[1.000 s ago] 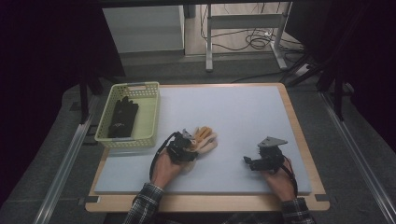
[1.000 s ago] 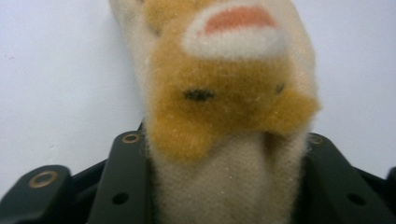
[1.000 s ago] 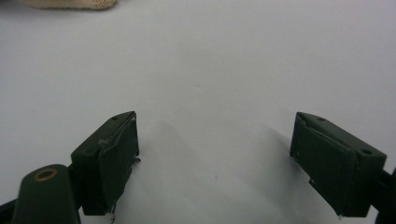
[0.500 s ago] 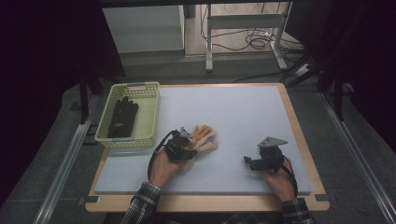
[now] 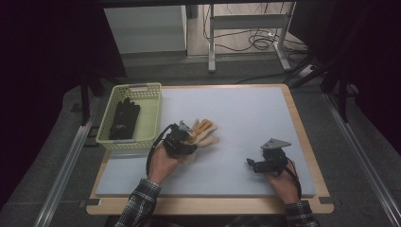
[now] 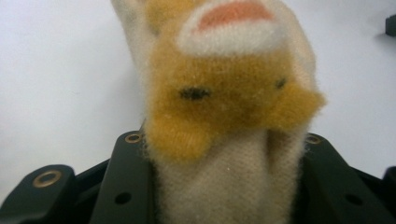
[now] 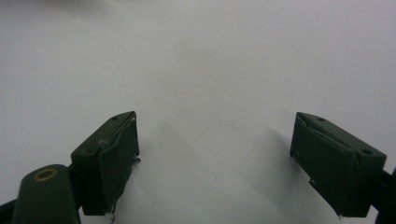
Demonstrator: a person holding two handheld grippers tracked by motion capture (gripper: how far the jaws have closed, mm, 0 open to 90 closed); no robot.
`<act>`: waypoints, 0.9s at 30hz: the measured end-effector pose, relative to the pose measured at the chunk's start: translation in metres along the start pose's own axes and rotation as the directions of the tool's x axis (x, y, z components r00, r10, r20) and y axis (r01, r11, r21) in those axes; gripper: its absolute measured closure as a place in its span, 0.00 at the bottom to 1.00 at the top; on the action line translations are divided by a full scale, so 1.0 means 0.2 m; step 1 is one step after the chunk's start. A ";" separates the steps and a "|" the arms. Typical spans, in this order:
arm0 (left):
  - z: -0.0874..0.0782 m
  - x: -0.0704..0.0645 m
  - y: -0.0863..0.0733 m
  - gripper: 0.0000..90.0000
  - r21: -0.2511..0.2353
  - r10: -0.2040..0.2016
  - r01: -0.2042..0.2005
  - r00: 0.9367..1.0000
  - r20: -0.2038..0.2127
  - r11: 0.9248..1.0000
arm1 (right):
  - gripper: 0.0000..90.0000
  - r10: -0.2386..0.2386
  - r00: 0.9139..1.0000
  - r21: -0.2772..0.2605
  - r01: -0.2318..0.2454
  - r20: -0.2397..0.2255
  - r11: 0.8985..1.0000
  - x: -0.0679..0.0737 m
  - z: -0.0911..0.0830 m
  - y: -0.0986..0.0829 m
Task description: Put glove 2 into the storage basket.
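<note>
A fuzzy cream-and-orange glove (image 5: 204, 132) is lying on the pale blue mat (image 5: 236, 109), left of centre, and the left gripper (image 5: 182, 139) is pinching its cuff; in the left gripper view the knit (image 6: 224, 116) is sitting squeezed between both black jaws. Just to the left, a yellow-green basket (image 5: 150, 101) is holding a pair of black gloves (image 5: 124, 119). The right gripper (image 5: 257, 164) is resting well apart on bare mat, its jaws spread wide (image 7: 215, 154). Compared with a second earlier, both grippers and the glove are staying almost where they were.
</note>
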State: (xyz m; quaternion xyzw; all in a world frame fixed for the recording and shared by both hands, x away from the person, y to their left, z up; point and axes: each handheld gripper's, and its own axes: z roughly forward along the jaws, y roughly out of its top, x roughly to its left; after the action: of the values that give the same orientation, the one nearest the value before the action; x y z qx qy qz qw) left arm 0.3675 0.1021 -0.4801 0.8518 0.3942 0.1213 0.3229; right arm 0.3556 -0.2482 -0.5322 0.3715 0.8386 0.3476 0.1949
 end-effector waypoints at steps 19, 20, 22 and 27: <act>-0.25 0.28 0.11 0.64 -0.068 -0.143 0.136 0.984 -0.105 0.988 | 0.17 -0.007 1.000 -0.003 0.007 0.004 1.000 0.00 0.00 0.00; -0.27 0.30 0.11 0.64 -0.073 -0.151 0.143 0.982 -0.114 0.987 | 0.17 -0.007 1.000 -0.003 0.007 0.004 1.000 0.00 0.00 0.00; -0.30 0.35 0.11 0.64 -0.084 -0.172 0.161 0.976 -0.133 0.983 | 0.17 -0.006 1.000 -0.004 0.006 0.003 1.000 0.00 0.00 0.00; -0.38 0.46 0.10 0.64 -0.096 -0.218 0.203 0.958 -0.185 0.974 | 0.17 -0.004 1.000 -0.005 0.004 0.002 1.000 0.00 0.00 0.00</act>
State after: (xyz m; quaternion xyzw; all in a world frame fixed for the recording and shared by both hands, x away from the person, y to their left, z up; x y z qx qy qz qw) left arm 0.4056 0.1966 -0.4142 0.7761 0.5073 0.1839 0.3263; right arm 0.3556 -0.2481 -0.5326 0.3696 0.8384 0.3486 0.1975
